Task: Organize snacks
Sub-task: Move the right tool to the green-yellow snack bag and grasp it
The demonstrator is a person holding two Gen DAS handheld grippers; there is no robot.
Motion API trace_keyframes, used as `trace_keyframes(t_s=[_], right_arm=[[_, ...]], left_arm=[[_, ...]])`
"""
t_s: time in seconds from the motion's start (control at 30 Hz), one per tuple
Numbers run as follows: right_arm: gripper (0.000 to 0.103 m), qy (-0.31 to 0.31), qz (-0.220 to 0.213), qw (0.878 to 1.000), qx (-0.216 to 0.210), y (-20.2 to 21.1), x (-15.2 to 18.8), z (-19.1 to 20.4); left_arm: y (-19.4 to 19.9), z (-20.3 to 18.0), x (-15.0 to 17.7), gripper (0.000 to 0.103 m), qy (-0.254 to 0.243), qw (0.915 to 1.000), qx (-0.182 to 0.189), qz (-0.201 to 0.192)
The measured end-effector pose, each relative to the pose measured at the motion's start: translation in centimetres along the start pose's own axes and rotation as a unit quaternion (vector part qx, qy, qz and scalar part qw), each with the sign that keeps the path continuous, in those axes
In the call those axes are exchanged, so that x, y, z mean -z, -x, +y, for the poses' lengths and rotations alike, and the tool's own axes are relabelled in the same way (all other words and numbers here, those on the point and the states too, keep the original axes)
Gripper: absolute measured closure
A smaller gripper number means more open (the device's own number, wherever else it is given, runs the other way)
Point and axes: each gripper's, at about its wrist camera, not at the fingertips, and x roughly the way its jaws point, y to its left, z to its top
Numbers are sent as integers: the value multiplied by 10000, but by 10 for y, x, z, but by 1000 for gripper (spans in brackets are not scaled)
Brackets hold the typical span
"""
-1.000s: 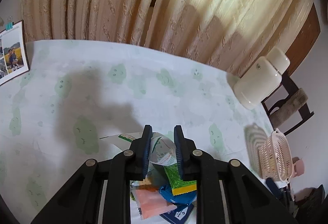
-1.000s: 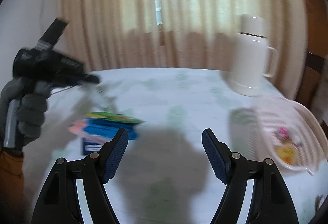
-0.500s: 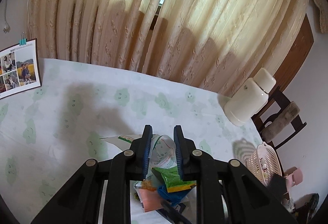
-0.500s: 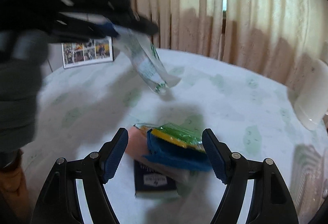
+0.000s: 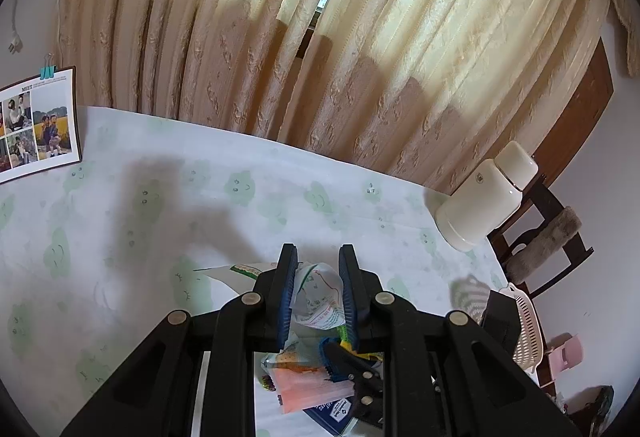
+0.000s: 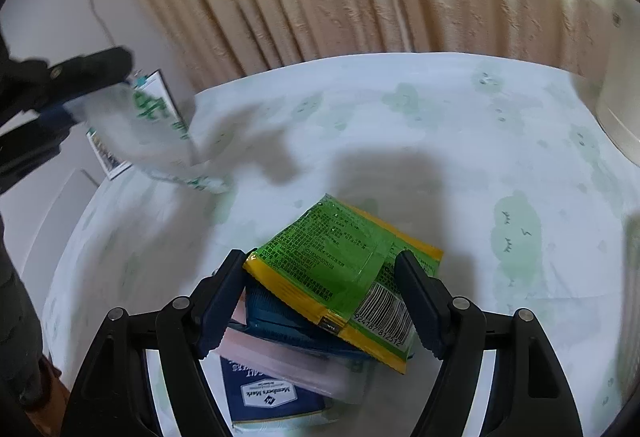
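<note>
My left gripper (image 5: 318, 257) is shut on a white-and-green snack packet (image 5: 318, 301) and holds it above the table; the packet also shows in the right wrist view (image 6: 148, 133), hanging from the left gripper at the far left. My right gripper (image 6: 320, 261) is open, low over a pile of snacks, its fingers either side of a green-and-yellow packet (image 6: 340, 261). Under that lie a blue packet (image 6: 280, 321), a pink packet (image 6: 280, 365) and a dark blue Member's Mark pack (image 6: 268, 397). The pile (image 5: 304, 385) also shows below the left gripper.
A cream thermos (image 5: 480, 205) stands at the table's right. A pink basket (image 5: 526, 333) sits at the right edge, with a chair (image 5: 552, 237) behind it. A photo calendar (image 5: 36, 125) stands at the left. Curtains hang behind the table (image 5: 160, 205).
My right gripper has swung left and come down over the snack pile, now straddling the green packet. My left gripper has lifted the white packet higher and away from the pile.
</note>
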Motion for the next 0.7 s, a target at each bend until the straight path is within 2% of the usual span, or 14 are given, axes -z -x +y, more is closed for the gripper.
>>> trace_keyframes(t_s=[0.17, 0.27, 0.33, 0.4, 0.5, 0.63, 0.7], right_arm=[[28, -765, -115, 9957, -519, 6, -1, -25], [26, -1341, -191, 9866, -905, 9, 1, -45], [26, -1579, -237, 9823, -984, 10, 3, -54], [25, -1632, -388, 9820, -871, 16, 6, -55], [25, -1479, -721, 9855, -420, 29, 7, -50], [25, -996, -1136, 9875, 457, 43, 4, -34], [26, -774, -1147, 9858, 946, 42, 4, -29]], left_arm=[[1, 0, 0, 84, 44, 10000, 10, -18], [1, 0, 0, 84, 41, 10000, 5, -22], [1, 0, -1, 84, 39, 10000, 12, -21], [0, 0, -1, 84, 44, 10000, 12, -21], [0, 1, -1, 84, 39, 10000, 12, -11], [0, 1, 0, 84, 27, 10000, 18, -4], [0, 1, 1, 84, 22, 10000, 21, 1]])
